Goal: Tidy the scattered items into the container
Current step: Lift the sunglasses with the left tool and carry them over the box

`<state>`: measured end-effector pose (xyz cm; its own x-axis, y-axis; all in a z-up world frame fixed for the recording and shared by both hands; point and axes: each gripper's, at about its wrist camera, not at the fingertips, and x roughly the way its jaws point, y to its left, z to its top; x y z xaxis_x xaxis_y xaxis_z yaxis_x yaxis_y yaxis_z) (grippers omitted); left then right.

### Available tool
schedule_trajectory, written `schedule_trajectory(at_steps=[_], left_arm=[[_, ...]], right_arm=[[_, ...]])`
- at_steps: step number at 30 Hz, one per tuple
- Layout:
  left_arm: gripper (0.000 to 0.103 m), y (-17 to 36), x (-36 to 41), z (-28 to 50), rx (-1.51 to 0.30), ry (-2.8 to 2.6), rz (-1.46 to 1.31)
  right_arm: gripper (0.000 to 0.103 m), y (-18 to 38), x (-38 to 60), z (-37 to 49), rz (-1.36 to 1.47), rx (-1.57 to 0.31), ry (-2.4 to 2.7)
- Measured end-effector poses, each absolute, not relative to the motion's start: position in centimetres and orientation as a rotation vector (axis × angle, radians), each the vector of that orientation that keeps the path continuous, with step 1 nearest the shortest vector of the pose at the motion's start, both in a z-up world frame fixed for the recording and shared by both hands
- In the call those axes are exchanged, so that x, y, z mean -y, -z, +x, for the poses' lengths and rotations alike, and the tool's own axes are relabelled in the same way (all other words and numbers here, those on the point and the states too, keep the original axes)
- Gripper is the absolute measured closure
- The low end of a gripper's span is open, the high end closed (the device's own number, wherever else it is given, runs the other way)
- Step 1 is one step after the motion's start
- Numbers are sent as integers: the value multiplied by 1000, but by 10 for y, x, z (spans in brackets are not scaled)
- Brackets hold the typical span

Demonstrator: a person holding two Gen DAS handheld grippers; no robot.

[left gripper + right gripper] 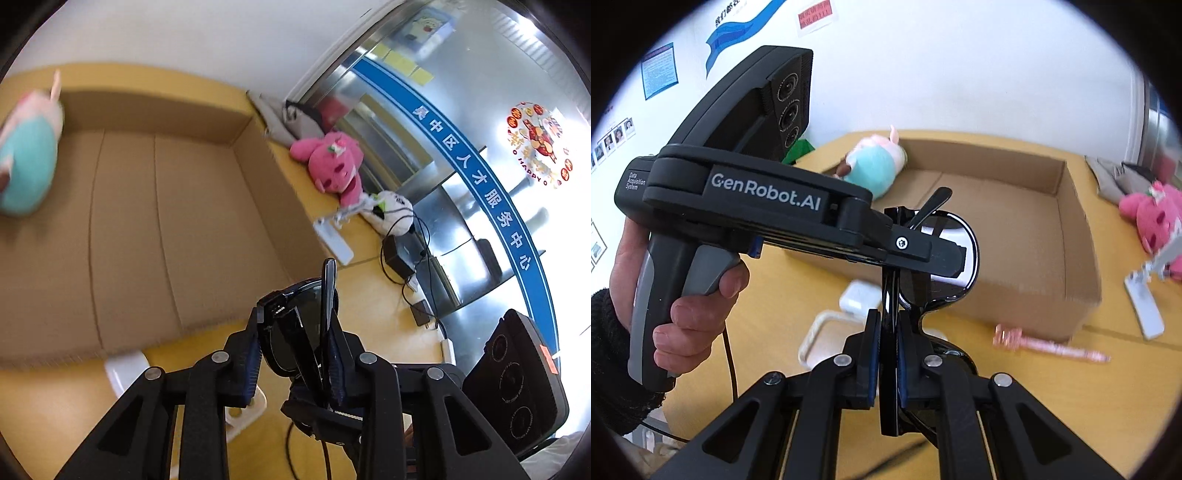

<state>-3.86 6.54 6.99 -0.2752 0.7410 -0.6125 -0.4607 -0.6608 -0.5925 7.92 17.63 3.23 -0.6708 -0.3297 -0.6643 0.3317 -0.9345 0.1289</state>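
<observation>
Both grippers clamp one pair of black sunglasses above a yellow table, just short of the open cardboard box that serves as the container. Nearest the right wrist camera, the right gripper is closed on the folded frame near one lens. The left gripper, held in a bare hand at the left of that view, reaches across and pinches the upper lens. From its own camera, the left gripper shows its jaws shut on the glasses, one temple arm sticking up.

Already resting at the box's far left corner is a teal-and-pink plush. Outside the box, a pink plush rabbit, a white plush and a white remote-like bar lie to its right. A pink wand-like stick lies along the near wall, and a white charger-like case with a white loop-shaped item sits near the left corner.

The step in hand appears to be carrying the sunglasses to the box, possibly passing them between grippers. The next move likely calls for one gripper to release, then the other to carry the glasses over the near wall and lower them gently onto the cardboard floor.
</observation>
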Motion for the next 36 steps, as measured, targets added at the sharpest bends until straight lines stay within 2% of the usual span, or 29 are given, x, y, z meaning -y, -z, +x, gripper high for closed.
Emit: schedule_trajectory(at_steps=[12,20,27,36], left_arm=[[71,-209,-31,-126,205,-2168,-924],[72,-244,-14,-211,132,-2257,-922],[72,-206,-13,-277,154,-2248,-1066],[72,-97,-27,-333,169,-2160,-1359]], right_arm=[[96,-150,-157,-15,775,-51,2631],[96,-202,-154,-99,760,8,2575],[96,-180,-155,-176,920,83,2511],[96,-78,-166,-240,1208,267,2379]])
